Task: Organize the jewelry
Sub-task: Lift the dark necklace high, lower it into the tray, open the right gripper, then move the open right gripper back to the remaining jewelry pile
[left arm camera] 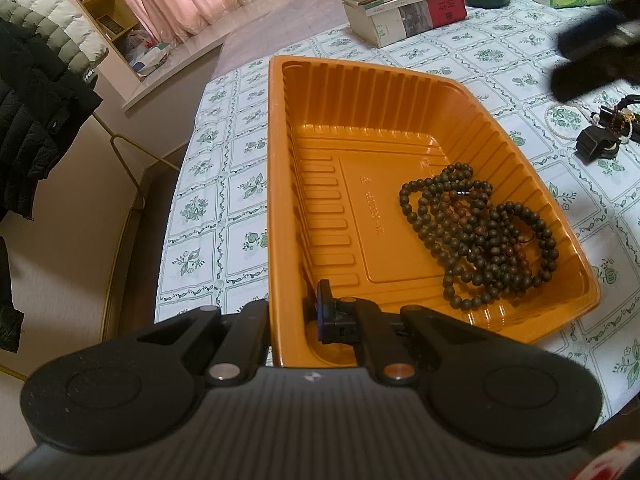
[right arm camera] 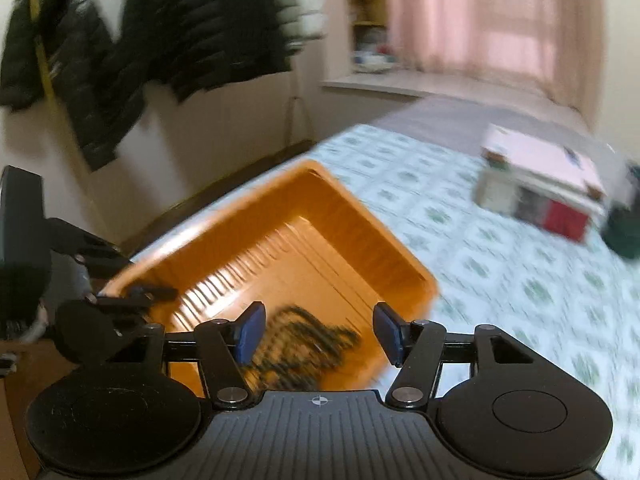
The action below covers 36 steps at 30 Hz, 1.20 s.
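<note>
Left claw: your left gripper (left arm camera: 294, 316) is closed on the near wall of the orange tray (left arm camera: 276, 184), one finger outside and one inside, so the light plastic stays put on the tablecloth (left arm camera: 208, 208).
Right claw: your right gripper (right arm camera: 318, 332) stands wide and holds nothing, its blue pads (right arm camera: 250, 330) apart above the tray's near end; that view is blurred.
Dark beads: the strings of dark beads (left arm camera: 484, 240) lie heaped in the tray's right half, already sorted away.
Still loose: a pearl strand (left arm camera: 560, 130) and a small black clip-like piece (left arm camera: 596, 144) lie on the cloth, right of the tray and apart from it.
Likely reason: you pin the tray so that dropped pieces cannot shove it.
Bystanders: the stacked books (left arm camera: 404, 4) sit well behind.
</note>
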Each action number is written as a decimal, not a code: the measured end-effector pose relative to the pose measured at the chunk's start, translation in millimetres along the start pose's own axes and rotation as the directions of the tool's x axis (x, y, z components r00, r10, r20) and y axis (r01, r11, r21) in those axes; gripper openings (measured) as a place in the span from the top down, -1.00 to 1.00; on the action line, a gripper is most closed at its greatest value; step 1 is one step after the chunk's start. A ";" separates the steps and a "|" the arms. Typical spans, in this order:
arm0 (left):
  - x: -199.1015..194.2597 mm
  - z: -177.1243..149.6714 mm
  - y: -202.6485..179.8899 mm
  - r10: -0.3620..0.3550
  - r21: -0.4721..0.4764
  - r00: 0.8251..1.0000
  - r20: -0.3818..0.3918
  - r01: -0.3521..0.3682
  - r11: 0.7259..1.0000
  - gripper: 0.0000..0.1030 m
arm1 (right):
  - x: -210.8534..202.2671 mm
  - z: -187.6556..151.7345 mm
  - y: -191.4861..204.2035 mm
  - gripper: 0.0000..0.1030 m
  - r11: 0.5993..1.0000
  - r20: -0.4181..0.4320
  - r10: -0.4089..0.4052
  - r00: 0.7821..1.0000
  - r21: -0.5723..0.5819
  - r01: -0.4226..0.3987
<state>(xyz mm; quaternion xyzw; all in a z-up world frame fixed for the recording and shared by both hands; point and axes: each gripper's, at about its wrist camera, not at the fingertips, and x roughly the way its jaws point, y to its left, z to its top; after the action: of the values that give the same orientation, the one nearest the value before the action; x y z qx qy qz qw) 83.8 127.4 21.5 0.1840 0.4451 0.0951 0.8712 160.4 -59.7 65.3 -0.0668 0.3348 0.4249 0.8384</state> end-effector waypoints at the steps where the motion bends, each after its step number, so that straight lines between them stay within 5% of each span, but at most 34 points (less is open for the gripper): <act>1: -0.1 0.0 -0.2 0.001 0.001 1.000 0.001 -0.001 1.000 0.90 | -6.0 -9.4 -7.6 -0.16 0.999 0.001 -0.029 1.000 0.024 0.029; 7: -0.6 0.0 -0.5 0.002 0.001 1.000 0.000 -0.001 1.000 0.90 | -45.8 -80.7 -52.1 -0.16 0.960 -0.022 -0.193 0.981 0.205 0.193; 15: -1.5 -0.3 -1.4 0.007 0.012 1.000 -0.002 -0.007 1.000 0.90 | -84.5 -142.0 -100.2 -0.16 0.841 -0.106 -0.387 0.916 0.367 0.398; 20: -1.6 -0.1 -2.4 0.010 0.016 1.000 -0.006 -0.010 1.000 0.90 | -87.1 -149.4 -114.1 -0.15 0.821 -0.109 -0.429 0.897 0.366 0.438; 27: -1.6 1.0 -2.9 0.014 0.025 1.000 -0.012 -0.013 1.000 0.90 | -68.2 -150.4 -120.2 -0.15 0.838 -0.100 -0.422 0.901 0.336 0.430; 34: -1.9 1.7 -3.5 0.016 0.031 1.000 -0.015 -0.016 0.999 0.90 | -61.9 -144.6 -136.2 -0.14 0.819 -0.086 -0.504 0.859 0.269 0.508; 36: -1.7 1.9 -3.4 0.017 0.031 1.000 -0.016 -0.017 0.999 0.90 | -60.4 -141.9 -142.7 0.00 0.825 -0.085 -0.509 0.856 0.234 0.514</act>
<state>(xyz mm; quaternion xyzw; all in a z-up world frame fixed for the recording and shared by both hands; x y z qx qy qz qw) 84.4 123.2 22.5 0.2005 0.4520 0.0970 0.8638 171.7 -246.2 -30.7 -0.0527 0.3629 0.1387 0.9199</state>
